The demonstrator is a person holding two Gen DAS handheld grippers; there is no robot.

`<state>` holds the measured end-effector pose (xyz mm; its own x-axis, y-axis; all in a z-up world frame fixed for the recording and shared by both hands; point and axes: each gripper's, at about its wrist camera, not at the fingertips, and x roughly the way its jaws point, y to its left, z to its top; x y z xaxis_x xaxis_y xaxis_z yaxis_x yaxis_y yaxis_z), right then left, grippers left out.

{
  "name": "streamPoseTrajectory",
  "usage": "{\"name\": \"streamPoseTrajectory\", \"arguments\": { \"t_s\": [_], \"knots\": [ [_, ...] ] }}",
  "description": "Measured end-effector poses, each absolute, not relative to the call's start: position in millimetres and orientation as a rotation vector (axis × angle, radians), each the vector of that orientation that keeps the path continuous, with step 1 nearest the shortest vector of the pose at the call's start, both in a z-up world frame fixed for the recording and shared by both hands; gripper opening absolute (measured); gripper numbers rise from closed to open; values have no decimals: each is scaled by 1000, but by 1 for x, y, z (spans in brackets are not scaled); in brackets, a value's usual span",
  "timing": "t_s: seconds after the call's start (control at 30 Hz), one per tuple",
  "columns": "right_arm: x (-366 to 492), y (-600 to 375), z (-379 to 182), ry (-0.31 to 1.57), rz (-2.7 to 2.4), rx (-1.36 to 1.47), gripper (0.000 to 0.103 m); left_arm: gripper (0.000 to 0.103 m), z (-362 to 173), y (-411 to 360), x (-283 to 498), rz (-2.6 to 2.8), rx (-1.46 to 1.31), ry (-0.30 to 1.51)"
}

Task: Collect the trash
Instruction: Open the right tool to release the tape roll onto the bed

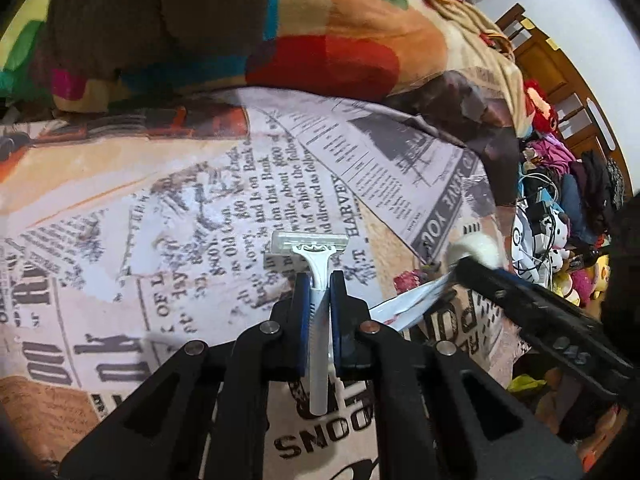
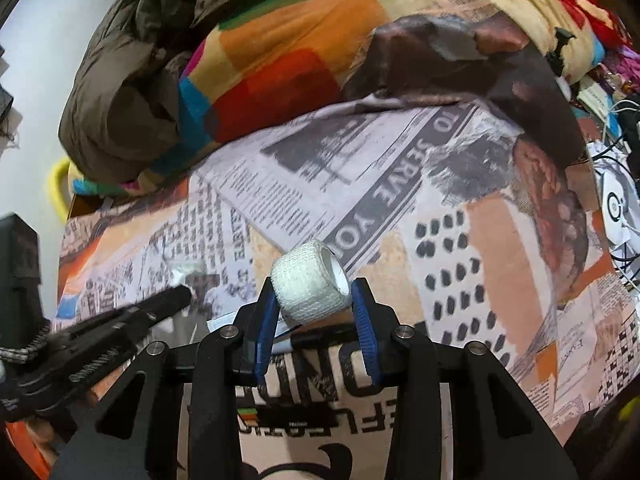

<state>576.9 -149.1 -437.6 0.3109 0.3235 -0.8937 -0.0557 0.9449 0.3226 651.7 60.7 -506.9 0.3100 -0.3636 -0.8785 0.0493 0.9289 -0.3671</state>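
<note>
1. Left wrist view: my left gripper is clamped tight on the handle of a white disposable razor. Its head sticks out past the fingertips and the handle tail hangs back beneath the jaws. The razor looks lifted clear of the newspaper-print bedsheet. To the right I see my right gripper coming in from the side with the white bandage roll at its tip. A white wrapper with a red smear lies on the sheet between the two grippers, not yet picked up.

2. Right wrist view: my right gripper is partly closed, with the blue pads pressing on either side of the bandage roll. The roll sits crosswise with its open core facing right. My left gripper shows at the left edge, blurred. A scrap of white peeks out just behind my left pad; I judge it is the same wrapper.

3. Progress, as I judge it: two pieces are in hand, neither deposited. I see no bin in either view. The wrapper remains, and a rumpled colourful blanket may hide more.
</note>
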Motion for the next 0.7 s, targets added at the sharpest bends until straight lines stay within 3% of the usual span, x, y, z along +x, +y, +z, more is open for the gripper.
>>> {"name": "streamPoseTrajectory", "arguments": {
  "t_s": [0.4,0.7],
  "knots": [
    [563,-147,-453,1313,250,291,41,9,-496,54,630,-349,-322,1234],
    [565,-150,-442,1244,222,237,41,9,-516,26,621,-377,-259,1280]
  ]
}}
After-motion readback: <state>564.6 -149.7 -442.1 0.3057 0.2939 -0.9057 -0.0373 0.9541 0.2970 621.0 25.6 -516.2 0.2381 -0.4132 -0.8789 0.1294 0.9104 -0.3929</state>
